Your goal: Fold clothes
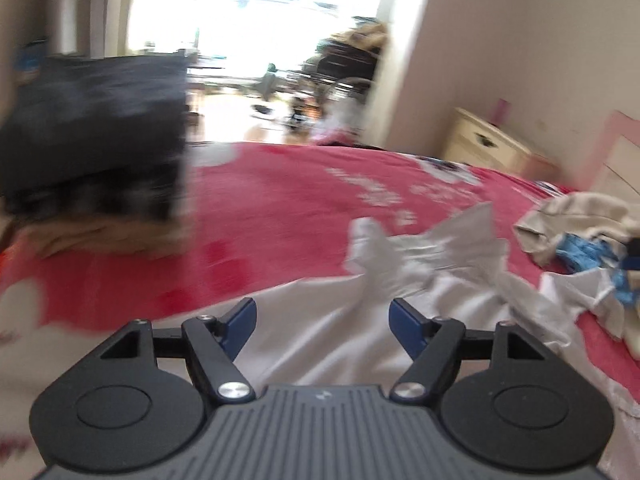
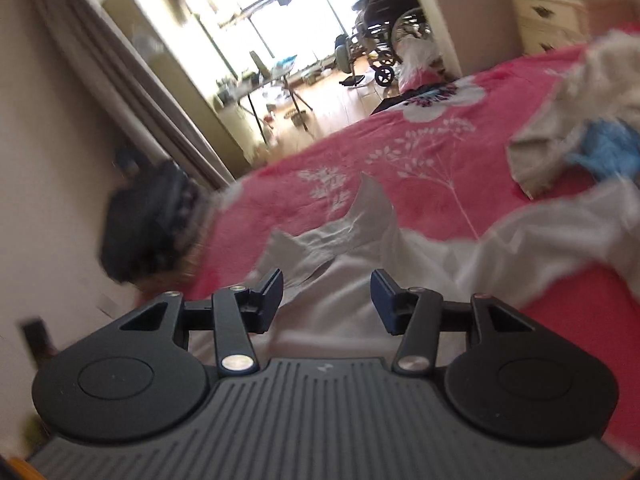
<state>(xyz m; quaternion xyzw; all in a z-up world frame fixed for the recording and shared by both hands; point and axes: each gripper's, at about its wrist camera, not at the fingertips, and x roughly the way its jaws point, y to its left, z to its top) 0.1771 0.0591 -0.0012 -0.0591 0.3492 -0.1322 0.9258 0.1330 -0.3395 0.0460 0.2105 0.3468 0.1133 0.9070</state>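
A white shirt (image 1: 400, 280) lies rumpled on the red bedspread (image 1: 280, 200), its grey collar pointing away from me. My left gripper (image 1: 322, 320) hovers above the shirt with its jaws wide apart and nothing between the blue pads. In the right wrist view the same white shirt (image 2: 340, 280) spreads below my right gripper (image 2: 327, 300), which stands open over the cloth near the collar; the pads do not press on anything. A sleeve (image 2: 540, 232) trails off to the right.
A dark folded stack (image 1: 92, 132) sits on tan cloth at the bed's left. A heap of beige and blue clothes (image 1: 580, 232) lies at the right, seen as the beige and blue heap (image 2: 580, 140) in the other view. A cream nightstand (image 1: 488, 144) and a wheelchair (image 2: 384, 32) stand beyond the bed.
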